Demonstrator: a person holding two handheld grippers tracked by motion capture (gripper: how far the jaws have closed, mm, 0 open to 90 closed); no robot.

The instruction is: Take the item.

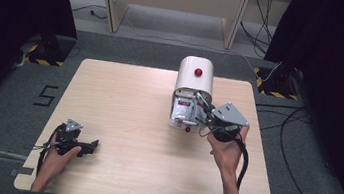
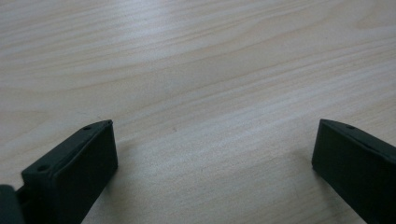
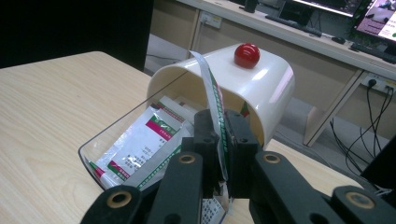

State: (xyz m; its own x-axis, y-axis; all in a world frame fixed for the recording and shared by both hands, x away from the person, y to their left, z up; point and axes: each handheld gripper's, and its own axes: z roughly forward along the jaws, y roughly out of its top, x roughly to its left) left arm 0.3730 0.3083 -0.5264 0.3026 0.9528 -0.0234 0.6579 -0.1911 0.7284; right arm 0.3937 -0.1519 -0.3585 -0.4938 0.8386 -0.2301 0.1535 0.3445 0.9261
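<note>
A cream domed box [image 1: 195, 76] [image 3: 243, 79] with a red knob [image 3: 246, 54] stands at the table's back middle. Its clear front tray [image 3: 100, 140] is open and holds several white packets with green and red print [image 3: 140, 144] [image 1: 182, 111]. My right gripper [image 1: 207, 119] [image 3: 222, 140] is at the tray's right side, shut on one thin packet [image 3: 210, 88] that stands on edge between the jaws. My left gripper [image 1: 87, 145] [image 2: 212, 154] rests low over the bare table near the front left, open with nothing between its jaws.
The wooden table [image 1: 122, 115] has its front edge near the person's forearms. Beyond it are desk legs [image 1: 111, 3], floor cables [image 1: 287, 127] and black curtains on both sides. A desk with monitors [image 3: 373, 18] shows behind the box.
</note>
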